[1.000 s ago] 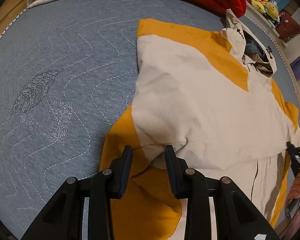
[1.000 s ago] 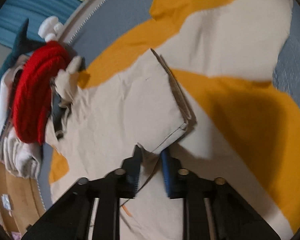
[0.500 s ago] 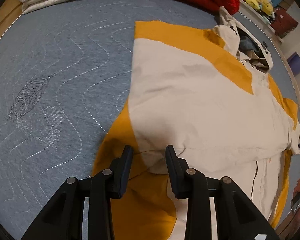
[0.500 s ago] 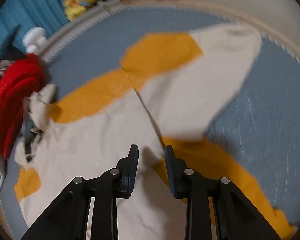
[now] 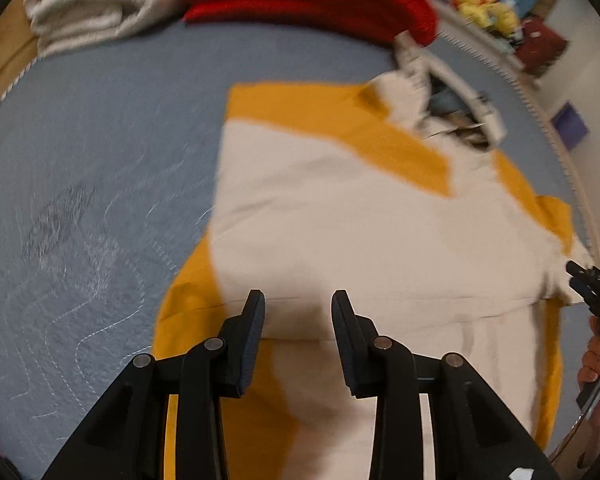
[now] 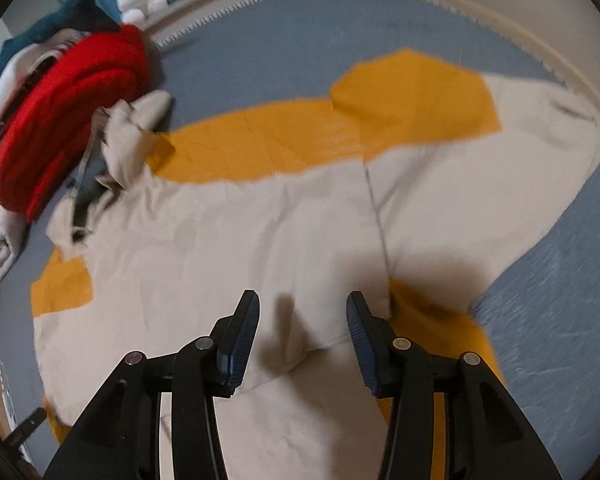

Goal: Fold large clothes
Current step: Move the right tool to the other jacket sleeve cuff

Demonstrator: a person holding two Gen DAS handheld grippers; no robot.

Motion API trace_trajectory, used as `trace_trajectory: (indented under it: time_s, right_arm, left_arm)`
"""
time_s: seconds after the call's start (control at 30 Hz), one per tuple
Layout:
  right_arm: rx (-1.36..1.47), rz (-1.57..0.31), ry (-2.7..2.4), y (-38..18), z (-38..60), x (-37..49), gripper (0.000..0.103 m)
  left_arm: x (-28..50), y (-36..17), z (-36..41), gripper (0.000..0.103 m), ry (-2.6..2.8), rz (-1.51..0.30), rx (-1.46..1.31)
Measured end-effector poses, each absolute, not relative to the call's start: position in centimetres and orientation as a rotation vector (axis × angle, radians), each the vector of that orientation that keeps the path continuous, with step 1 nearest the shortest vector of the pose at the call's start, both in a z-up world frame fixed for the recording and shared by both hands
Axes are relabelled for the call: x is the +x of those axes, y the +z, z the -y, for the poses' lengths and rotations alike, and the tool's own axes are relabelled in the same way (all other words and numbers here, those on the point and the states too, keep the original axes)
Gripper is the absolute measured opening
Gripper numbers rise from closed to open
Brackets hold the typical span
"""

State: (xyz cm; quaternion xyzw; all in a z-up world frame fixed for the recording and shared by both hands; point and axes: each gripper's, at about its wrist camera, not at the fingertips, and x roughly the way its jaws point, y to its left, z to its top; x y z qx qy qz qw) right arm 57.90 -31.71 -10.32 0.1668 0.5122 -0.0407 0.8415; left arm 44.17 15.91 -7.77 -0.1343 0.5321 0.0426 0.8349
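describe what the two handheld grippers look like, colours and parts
Both are black plastic two-finger tools with angular linkage arms and round silver pivot pins. The left gripper has dark, flat finger pads. The right gripper carries ribbed blue pads. No cables or sleeves are visible.

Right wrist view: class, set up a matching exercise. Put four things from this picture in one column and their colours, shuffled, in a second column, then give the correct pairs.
Things:
1. folded blanket
2. bed cover
3. jacket shoulder panel
4. jacket body

Colours:
A. cream
B. red
C. grey-blue
D. mustard yellow

Pairs: 1-B, 2-C, 3-D, 4-A
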Motion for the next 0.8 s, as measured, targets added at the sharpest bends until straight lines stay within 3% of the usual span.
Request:
trace_trajectory:
  time_s: [0.33,0.57,0.8]
  right_arm:
    - [0.065,-0.881,-0.102,-3.1,32.5,53.3,0.047]
    - [0.154,-0.824,-0.13,-1.8,40.6,50.7,0.047]
    - [0.168,-0.767,-0.255,-2.9,51.2,50.8,0.051]
  left_arm:
    - [41.0,-1.1,-6.0,0.04,-0.082,-0.973,-0.269]
    - [39.4,0.2,0.5,0.063,-0.154,-0.931,-0.179]
    - [40.7,-2.0,2.8,0.063,-0.175,-0.97,-0.144]
